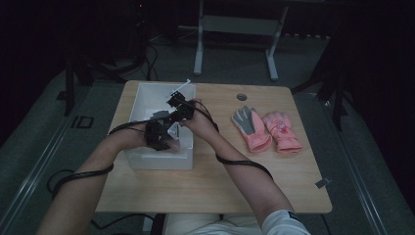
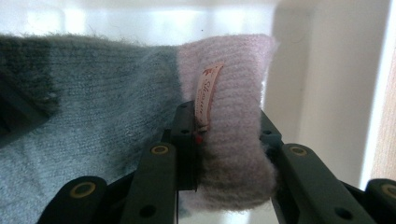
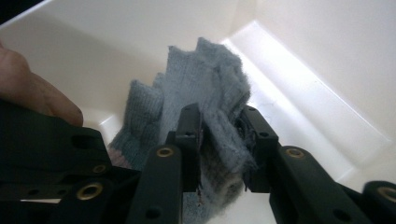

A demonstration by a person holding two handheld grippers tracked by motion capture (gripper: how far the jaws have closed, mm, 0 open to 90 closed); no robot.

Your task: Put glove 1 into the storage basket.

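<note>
Knit glove [image 2: 116,116], grey with pink cuff: cuff clamped between left gripper [image 2: 226,140] jaws; finger end pinched between right gripper [image 3: 219,140] jaws, inside white bin [image 1: 147,90].

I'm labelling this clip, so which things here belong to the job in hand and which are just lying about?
In the job:
grey knit glove with pink cuff
white bin
left gripper
right gripper

Lying about:
pink glove pair on the table
</note>
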